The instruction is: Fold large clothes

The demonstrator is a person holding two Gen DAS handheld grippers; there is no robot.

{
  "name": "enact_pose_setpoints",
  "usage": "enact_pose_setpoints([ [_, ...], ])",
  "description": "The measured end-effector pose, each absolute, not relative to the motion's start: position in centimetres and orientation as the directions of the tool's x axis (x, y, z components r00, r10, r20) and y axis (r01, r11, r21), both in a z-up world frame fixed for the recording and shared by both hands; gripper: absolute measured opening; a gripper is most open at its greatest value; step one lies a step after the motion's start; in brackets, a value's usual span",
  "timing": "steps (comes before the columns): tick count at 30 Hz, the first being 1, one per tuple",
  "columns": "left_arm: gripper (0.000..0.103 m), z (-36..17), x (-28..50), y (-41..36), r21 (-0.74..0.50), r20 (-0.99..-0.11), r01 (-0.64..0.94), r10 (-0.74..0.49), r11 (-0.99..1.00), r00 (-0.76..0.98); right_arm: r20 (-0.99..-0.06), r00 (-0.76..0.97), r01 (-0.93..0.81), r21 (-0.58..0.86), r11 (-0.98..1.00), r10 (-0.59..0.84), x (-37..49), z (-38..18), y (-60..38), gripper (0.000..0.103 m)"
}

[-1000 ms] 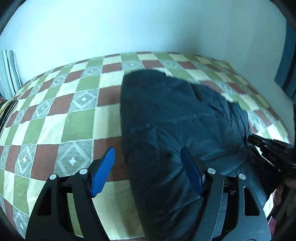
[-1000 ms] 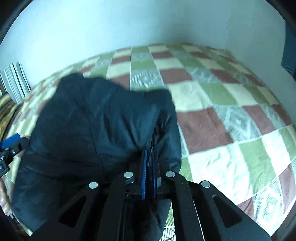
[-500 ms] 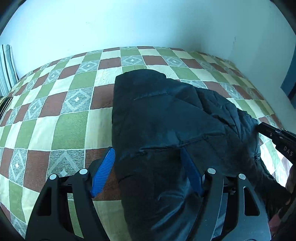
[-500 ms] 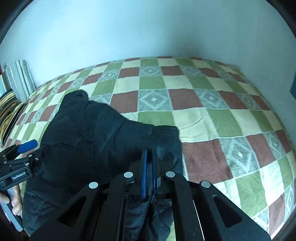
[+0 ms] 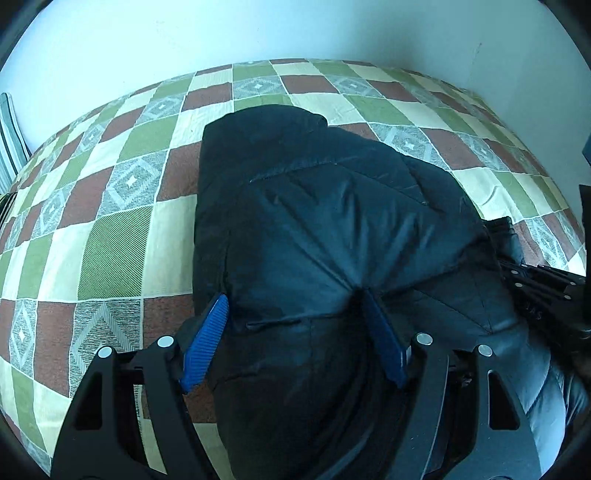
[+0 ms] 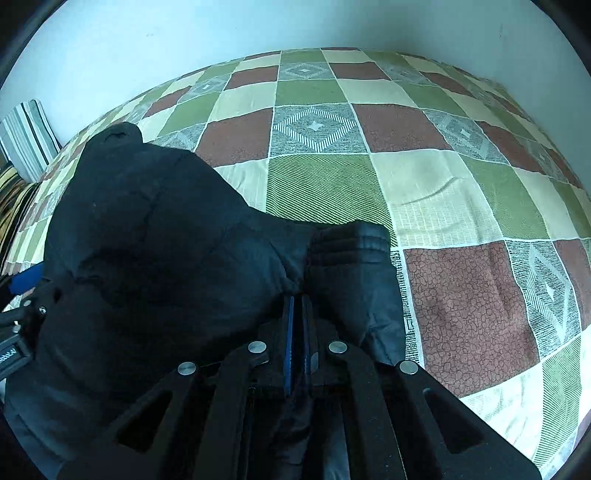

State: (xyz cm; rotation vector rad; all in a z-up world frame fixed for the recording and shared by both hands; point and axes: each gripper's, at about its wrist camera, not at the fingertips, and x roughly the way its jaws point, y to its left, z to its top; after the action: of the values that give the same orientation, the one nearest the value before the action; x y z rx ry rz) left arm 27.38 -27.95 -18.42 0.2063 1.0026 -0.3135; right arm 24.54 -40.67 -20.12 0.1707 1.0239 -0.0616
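A dark navy puffer jacket lies bunched on a checked bedspread. My left gripper is open, its blue pads straddling the jacket's near fold, with fabric bulging between them. My right gripper is shut on the jacket next to a ribbed cuff. The right gripper shows at the right edge of the left wrist view. The left gripper shows at the left edge of the right wrist view.
The bedspread of green, brown, cream and grey squares reaches a pale wall at the back. Striped pillows lie at the far left. Bare bedspread stretches left and right of the jacket.
Both grippers have come lower and closer to the jacket. The jacket now bulges up between the open left pads. The right gripper stays shut on the fabric.
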Motion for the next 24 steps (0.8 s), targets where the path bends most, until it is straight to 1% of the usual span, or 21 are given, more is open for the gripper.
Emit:
enact_pose_setpoints([
  [4, 0.074, -16.9, 26.5, -27.0, 0.016, -0.836, 0.366, -0.188, 0.930, 0.515, -0.837, 0.547, 0.113, 0.042, 0.993, -0.027, 23.4, -18.1, -39.9, 0.004],
  [9, 0.073, -13.8, 23.4, -24.8, -0.018, -0.801, 0.338, -0.216, 0.941, 0.559, -0.778, 0.628, 0.134, 0.083, 0.987, -0.020, 19.2, -13.9, -40.6, 0.005],
  [12, 0.073, -12.1, 20.3, -23.3, -0.045, -0.772, 0.357, -0.260, 0.933, 0.581, -0.734, 0.679, 0.129, 0.098, 0.987, -0.016, 14.8, -11.3, -40.3, 0.005],
  [14, 0.073, -11.7, 18.1, -22.7, -0.052, -0.758, 0.374, -0.281, 0.926, 0.588, -0.718, 0.696, 0.113, 0.103, 0.988, -0.005, 12.4, -10.6, -39.7, 0.005],
  [18, 0.073, -12.6, 15.3, -22.7, -0.064, -0.768, 0.405, -0.304, 0.912, 0.564, -0.712, 0.702, 0.064, 0.105, 0.992, 0.030, 9.1, -10.8, -38.1, 0.005],
  [24, 0.074, -15.6, 15.2, -23.8, -0.052, -0.808, 0.409, -0.279, 0.911, 0.519, -0.778, 0.626, 0.057, 0.100, 0.993, 0.043, 9.1, -14.8, -36.9, 0.005],
])
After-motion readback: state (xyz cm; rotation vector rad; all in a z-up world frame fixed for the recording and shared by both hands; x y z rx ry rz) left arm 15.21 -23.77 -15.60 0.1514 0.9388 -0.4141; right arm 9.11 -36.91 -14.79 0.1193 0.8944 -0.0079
